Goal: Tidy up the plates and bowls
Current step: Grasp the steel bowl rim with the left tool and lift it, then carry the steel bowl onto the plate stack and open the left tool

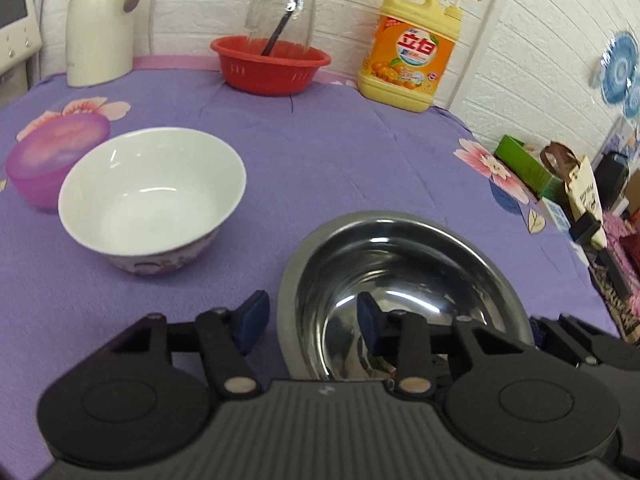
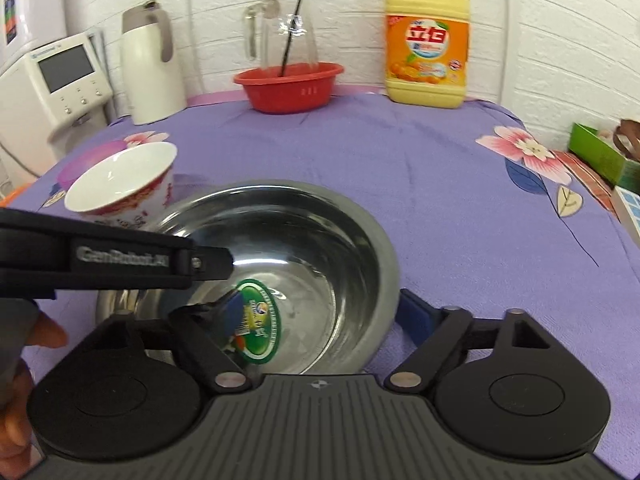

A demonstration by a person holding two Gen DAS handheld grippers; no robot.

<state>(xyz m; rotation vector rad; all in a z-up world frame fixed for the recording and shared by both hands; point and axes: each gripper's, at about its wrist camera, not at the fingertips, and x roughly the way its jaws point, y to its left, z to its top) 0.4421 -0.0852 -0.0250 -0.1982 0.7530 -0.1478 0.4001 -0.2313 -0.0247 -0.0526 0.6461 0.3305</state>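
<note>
A steel bowl [image 1: 404, 280] sits on the purple tablecloth near the front; it also shows in the right wrist view [image 2: 288, 248], with a green sticker inside. My left gripper [image 1: 312, 320] is open and straddles the bowl's left rim, one finger outside, one inside. My right gripper [image 2: 324, 314] is open and straddles its right rim the same way. A white bowl with a patterned outside [image 1: 152, 200] stands left of the steel bowl, also in the right wrist view [image 2: 124, 184]. A purple bowl [image 1: 52, 160] sits behind it.
At the back stand a red basket [image 1: 272, 64] holding a glass pitcher [image 1: 286, 4], a yellow detergent bottle [image 1: 412, 48] and a white thermos [image 1: 102, 20]. A green box [image 1: 528, 166] and clutter lie beyond the table's right edge.
</note>
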